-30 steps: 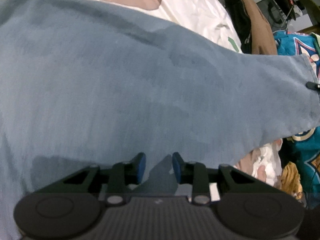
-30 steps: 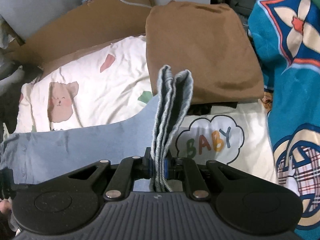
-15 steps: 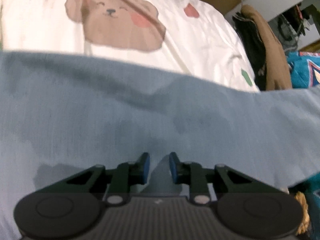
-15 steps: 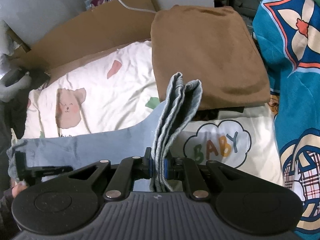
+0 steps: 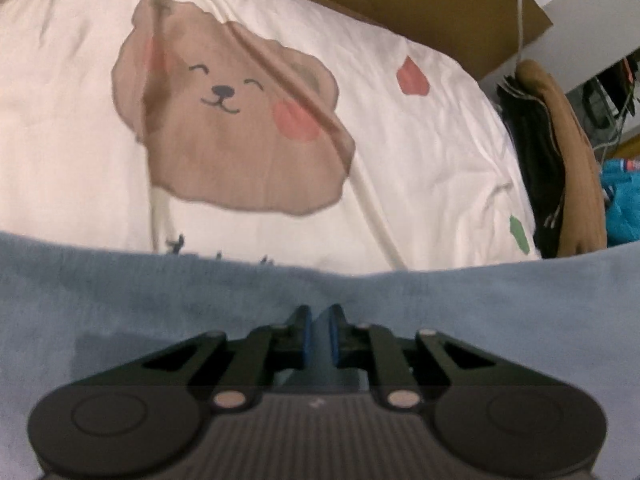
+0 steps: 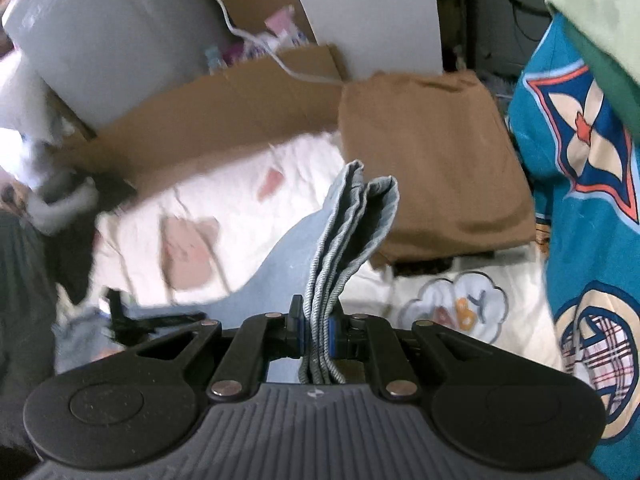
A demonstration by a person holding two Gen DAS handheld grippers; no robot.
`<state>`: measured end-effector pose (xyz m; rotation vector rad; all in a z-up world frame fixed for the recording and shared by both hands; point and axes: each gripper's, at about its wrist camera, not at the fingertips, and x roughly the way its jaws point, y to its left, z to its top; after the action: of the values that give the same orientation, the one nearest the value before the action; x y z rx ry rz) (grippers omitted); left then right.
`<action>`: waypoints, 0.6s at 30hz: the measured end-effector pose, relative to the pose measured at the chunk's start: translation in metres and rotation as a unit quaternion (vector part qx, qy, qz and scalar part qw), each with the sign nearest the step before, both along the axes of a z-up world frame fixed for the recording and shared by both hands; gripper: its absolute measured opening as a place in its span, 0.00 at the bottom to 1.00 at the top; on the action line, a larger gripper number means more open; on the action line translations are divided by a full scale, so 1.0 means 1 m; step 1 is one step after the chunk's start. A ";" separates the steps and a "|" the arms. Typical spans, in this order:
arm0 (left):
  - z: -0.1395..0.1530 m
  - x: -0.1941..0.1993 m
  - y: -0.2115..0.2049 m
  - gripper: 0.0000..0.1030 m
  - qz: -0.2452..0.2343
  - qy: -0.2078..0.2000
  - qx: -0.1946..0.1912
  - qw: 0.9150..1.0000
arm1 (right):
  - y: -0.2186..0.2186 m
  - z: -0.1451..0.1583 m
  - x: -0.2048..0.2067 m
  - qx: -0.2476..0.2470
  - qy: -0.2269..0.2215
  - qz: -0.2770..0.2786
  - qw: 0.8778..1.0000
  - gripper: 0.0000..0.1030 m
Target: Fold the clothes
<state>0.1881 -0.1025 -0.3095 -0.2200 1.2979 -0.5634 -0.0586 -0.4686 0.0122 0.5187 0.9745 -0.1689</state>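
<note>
Cloth lay over the bear sheet (image 5: 360,92): blue pants (image 5: 500,320), gripped at both ends for folding. The right gripper (image 6: 318,332) was clamped on a bunched end. The left gripper (image 5: 319,332) had just been closing on a pinch of cloth. The pants' middle was hidden.

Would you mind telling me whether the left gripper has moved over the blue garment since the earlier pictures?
Yes. The left gripper has slid across the blue garment toward the bear print, which now fills more of its view, and its jaws have just been closing on a fold.
</note>
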 end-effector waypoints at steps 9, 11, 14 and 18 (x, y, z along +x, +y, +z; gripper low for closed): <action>-0.003 0.006 0.006 0.10 0.018 0.018 -0.026 0.999 | 0.046 0.046 0.006 0.037 -0.054 -0.004 0.998 0.09; -0.003 0.002 0.008 0.11 0.018 0.020 -0.031 0.999 | 0.051 0.051 0.007 0.039 -0.062 -0.007 0.997 0.09; -0.005 -0.013 0.015 0.10 0.018 0.024 -0.038 0.999 | 0.056 0.060 0.010 0.039 -0.073 -0.013 0.997 0.09; -0.004 -0.048 0.027 0.11 0.010 0.020 -0.035 0.999 | 0.059 0.067 0.015 0.040 -0.086 -0.016 0.995 0.09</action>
<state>0.1398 -0.0757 -0.3134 -0.3037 1.3152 -0.5917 -0.0437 -0.4094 0.0795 0.6136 0.8066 -0.1121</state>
